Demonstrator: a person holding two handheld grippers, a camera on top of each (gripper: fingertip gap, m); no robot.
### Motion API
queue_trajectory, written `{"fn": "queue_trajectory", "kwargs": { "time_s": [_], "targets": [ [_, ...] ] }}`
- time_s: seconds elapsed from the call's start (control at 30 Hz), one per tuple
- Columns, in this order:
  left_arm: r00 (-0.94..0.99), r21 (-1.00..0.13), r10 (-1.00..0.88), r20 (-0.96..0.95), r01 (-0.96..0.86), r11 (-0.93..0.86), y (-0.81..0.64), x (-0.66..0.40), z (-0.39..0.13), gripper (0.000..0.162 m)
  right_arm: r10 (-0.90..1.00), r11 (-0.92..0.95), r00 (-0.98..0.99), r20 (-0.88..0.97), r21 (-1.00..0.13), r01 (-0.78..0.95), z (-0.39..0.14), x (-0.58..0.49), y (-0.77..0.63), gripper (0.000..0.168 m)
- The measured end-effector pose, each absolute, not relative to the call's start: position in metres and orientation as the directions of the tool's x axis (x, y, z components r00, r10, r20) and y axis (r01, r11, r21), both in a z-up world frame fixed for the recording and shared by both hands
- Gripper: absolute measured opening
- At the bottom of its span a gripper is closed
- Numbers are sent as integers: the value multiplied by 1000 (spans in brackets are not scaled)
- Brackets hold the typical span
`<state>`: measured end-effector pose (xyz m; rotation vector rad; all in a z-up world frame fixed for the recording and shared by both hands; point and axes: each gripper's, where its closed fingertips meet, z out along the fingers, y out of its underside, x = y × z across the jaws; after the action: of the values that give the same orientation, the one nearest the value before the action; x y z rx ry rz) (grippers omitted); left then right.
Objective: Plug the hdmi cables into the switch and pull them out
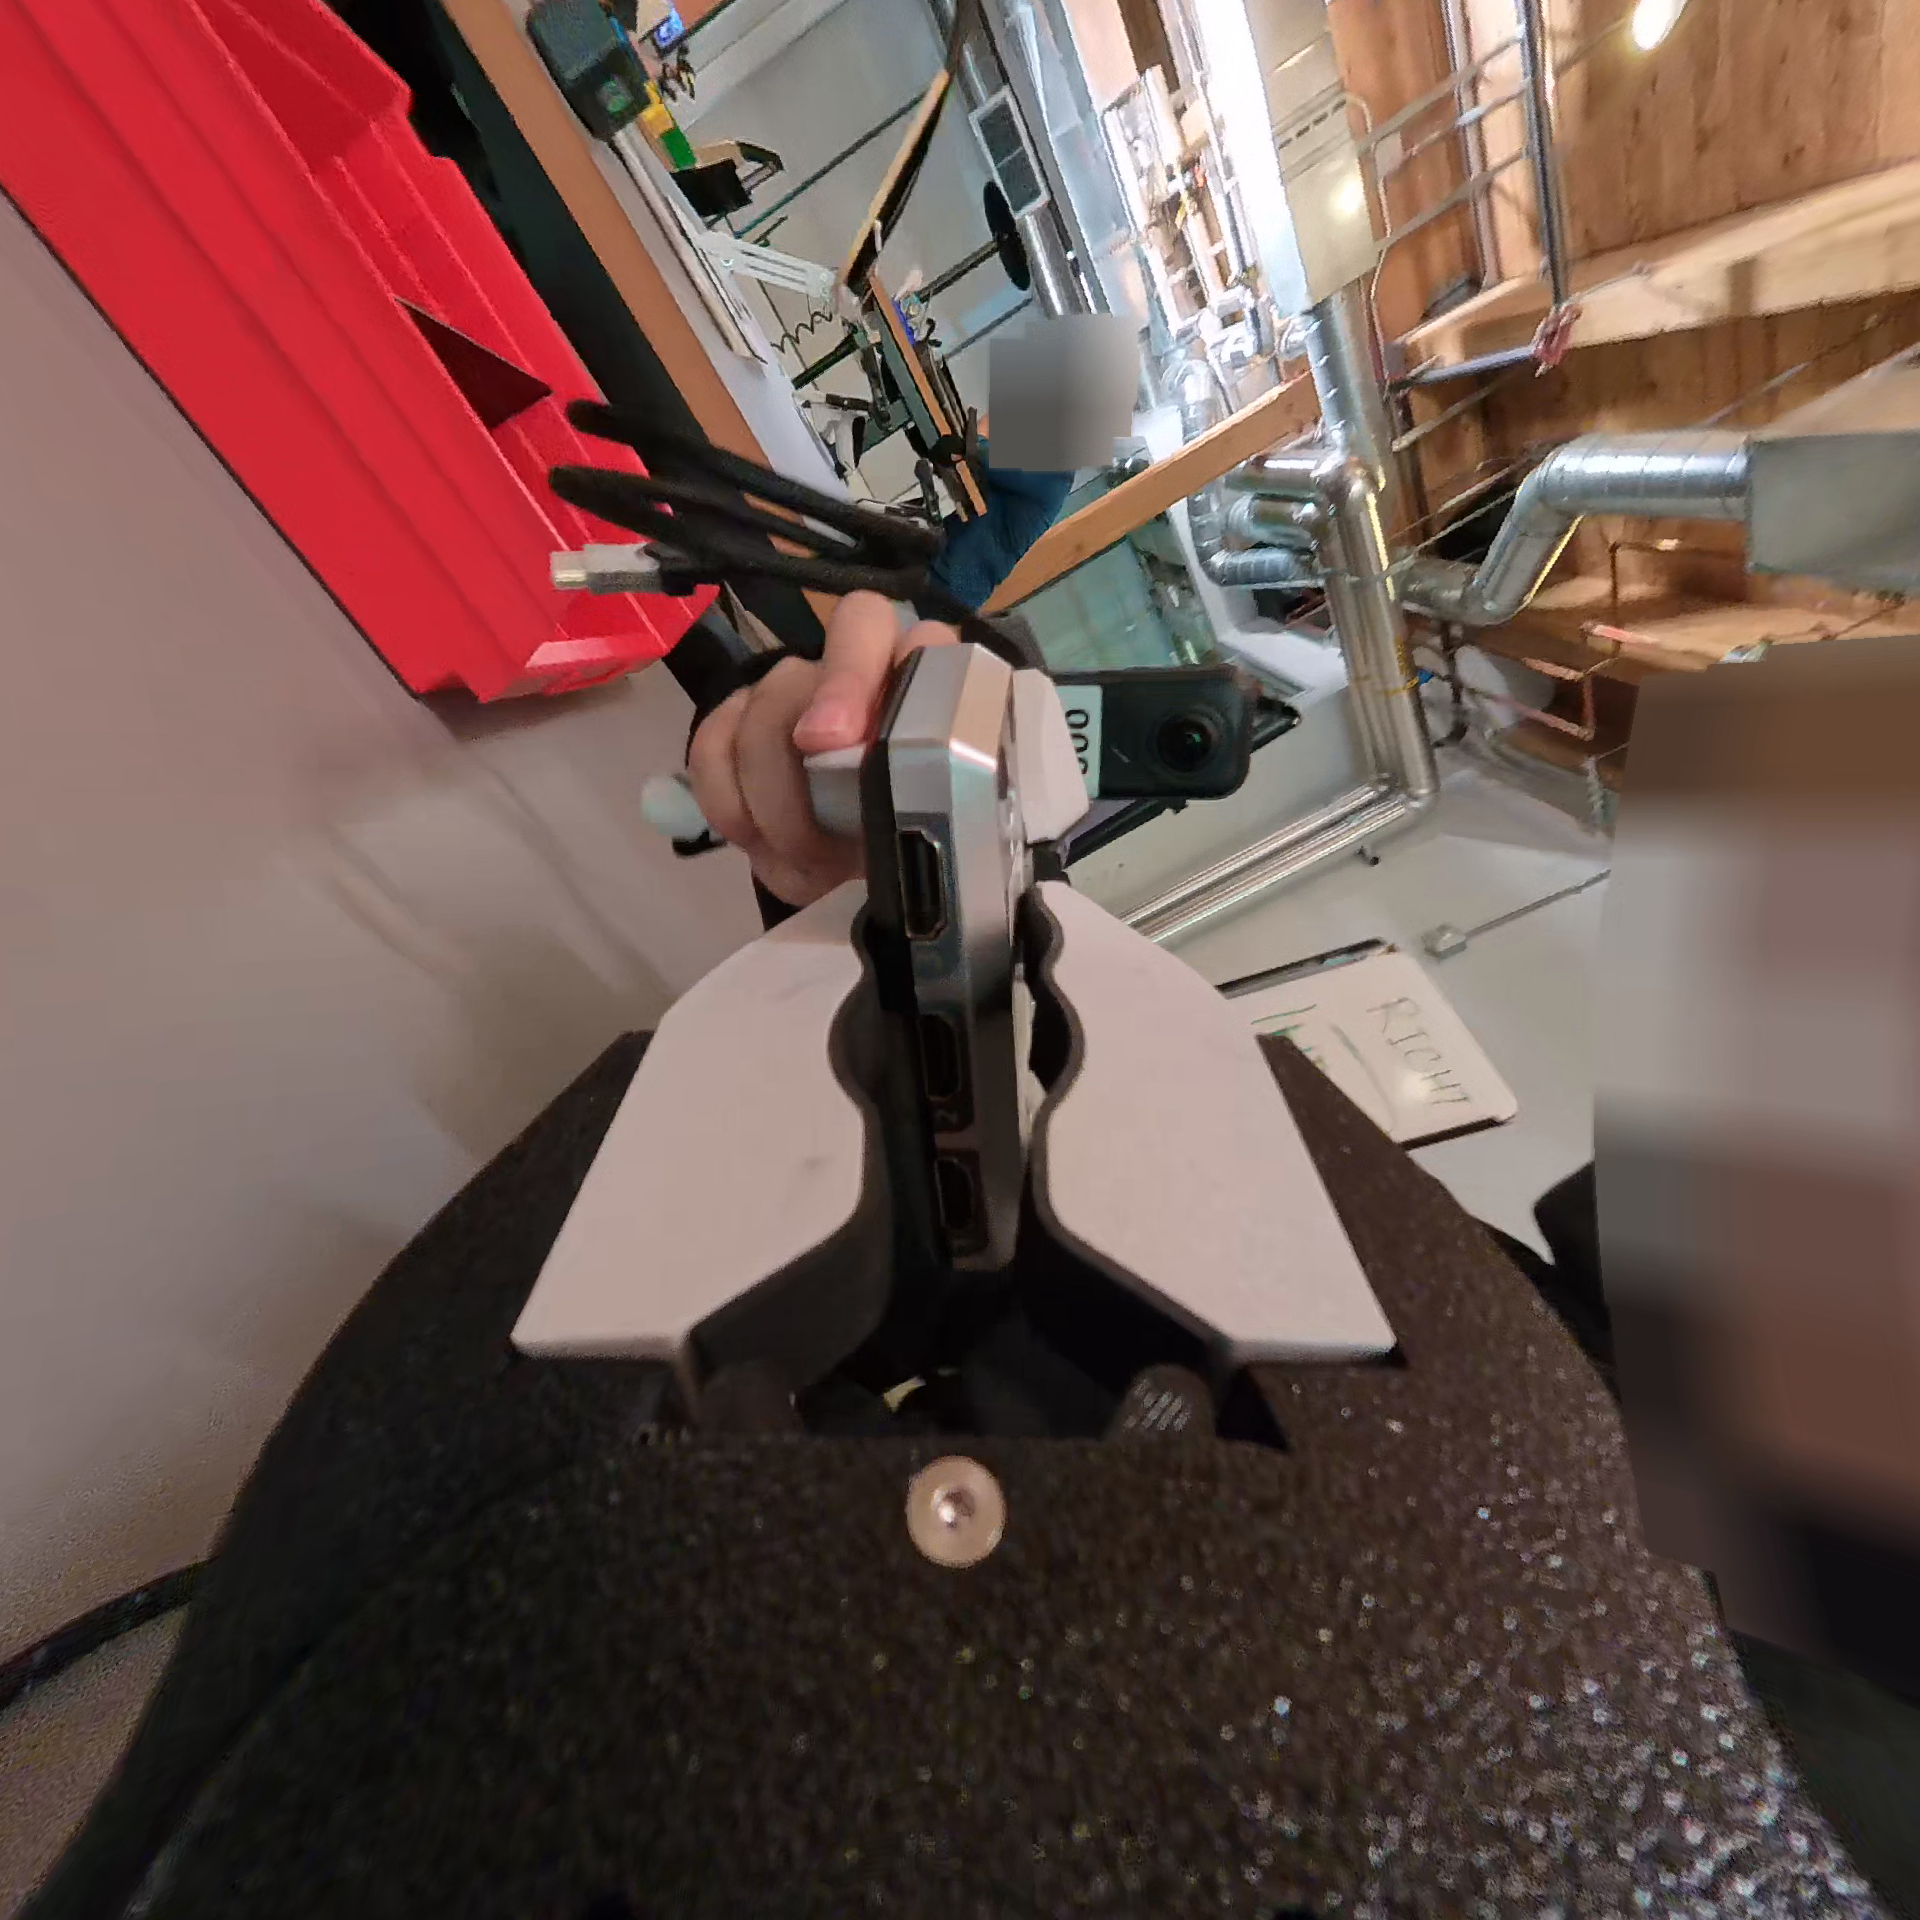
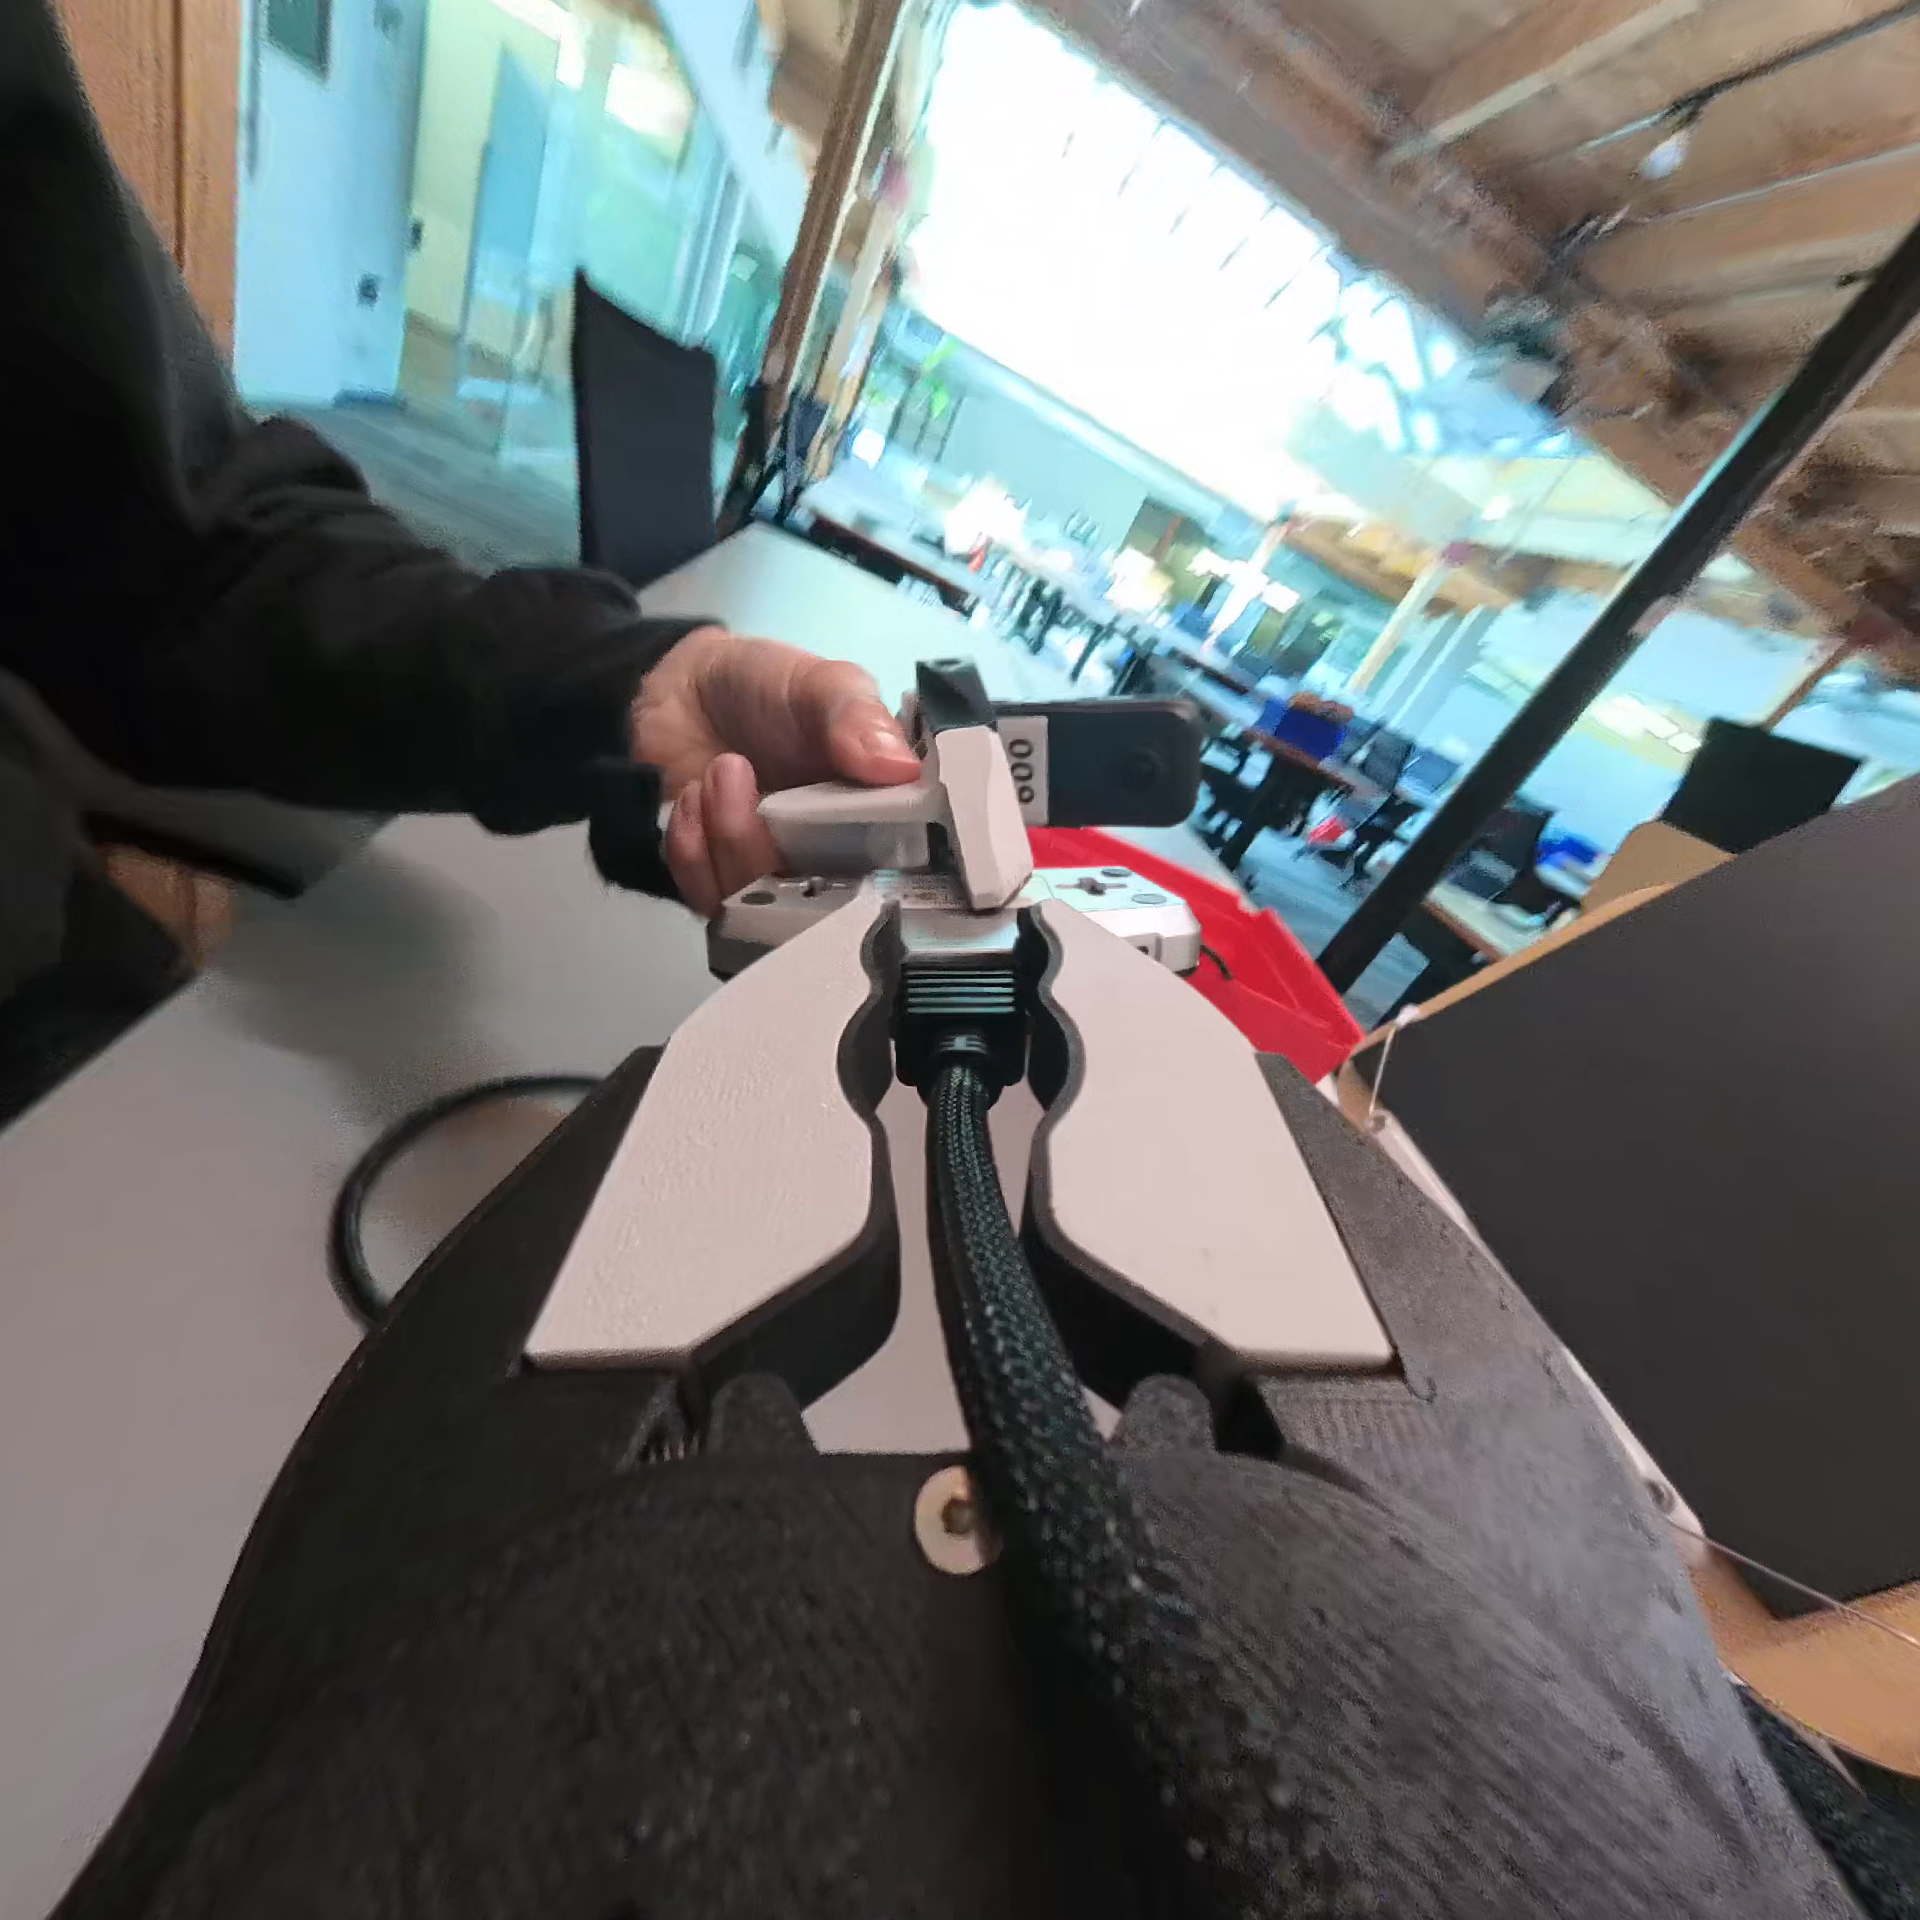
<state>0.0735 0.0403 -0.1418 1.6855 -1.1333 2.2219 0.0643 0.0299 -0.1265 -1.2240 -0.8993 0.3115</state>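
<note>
My left gripper (image 1: 940, 909) is shut on the silver HDMI switch (image 1: 966, 997) and holds it edge-on, with three empty ports facing the camera. My right gripper (image 2: 951, 925) is shut on a black-and-silver HDMI plug (image 2: 956, 982); its braided cable (image 2: 997, 1299) runs back over the gripper. The plug's tip meets the near edge of the switch (image 2: 1112, 899); how deep it sits I cannot tell. The left gripper (image 2: 914, 831) shows beyond, in a person's hand (image 2: 769, 717). The right gripper (image 1: 935, 769) shows behind the switch in the left wrist view.
A red bin (image 1: 260, 312) stands by the table (image 2: 156, 1299). More black braided cables (image 1: 727, 499) hang beyond the switch, one with a loose plug (image 1: 592, 569). A cable loop (image 2: 353, 1216) lies on the table. A black panel (image 2: 1662, 1195) stands on the right.
</note>
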Motion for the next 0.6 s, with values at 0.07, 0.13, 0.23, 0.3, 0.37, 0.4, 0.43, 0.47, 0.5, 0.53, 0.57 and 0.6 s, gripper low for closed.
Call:
{"fn": "queue_trajectory", "kwargs": {
  "time_s": [0.07,0.13,0.23,0.3,0.37,0.4,0.43,0.47,0.5,0.53,0.57,0.6],
  "targets": [
    [-375,-546,-401,836,-500,-672,27,65,-138,25,630,375,679,377,-913,159,-121,55,15,21],
    [-349,-638,-535,769,-456,-620,20,59,-139,33,662,372,685,304,-927,51,-115,46,-2,15],
    [-356,-735,-643,678,-350,-581,8,45,-129,36,673,382,704,229,-922,-65,-96,39,-20,4],
    [-375,-728,-624,685,-321,-606,-3,33,-120,31,690,359,689,222,-932,-59,-94,26,-32,4],
    [-383,-705,-593,708,-350,-617,-13,22,-119,29,677,358,692,250,-933,-14,-95,14,-41,4],
    [-392,-692,-571,721,-367,-621,-18,17,-118,27,679,365,683,267,-931,1,-95,8,-48,5],
    [-409,-687,-554,725,-377,-621,-23,13,-116,25,684,371,676,274,-929,2,-94,4,-54,6],
    [-416,-679,-539,732,-383,-626,-28,10,-114,24,688,368,674,271,-930,-1,-93,1,-59,7],
    [-419,-667,-522,743,-395,-632,-32,9,-114,24,690,369,670,275,-929,1,-94,0,-63,8],
    [-421,-657,-508,751,-409,-633,-36,9,-113,23,685,379,669,291,-925,14,-94,-1,-68,13],
    [-421,-650,-499,758,-420,-633,-38,9,-112,22,673,383,675,302,-923,30,-97,0,-71,22],
    [-421,-645,-492,762,-431,-630,-40,11,-112,22,665,372,683,304,-927,50,-100,1,-71,32]
  ]
}}
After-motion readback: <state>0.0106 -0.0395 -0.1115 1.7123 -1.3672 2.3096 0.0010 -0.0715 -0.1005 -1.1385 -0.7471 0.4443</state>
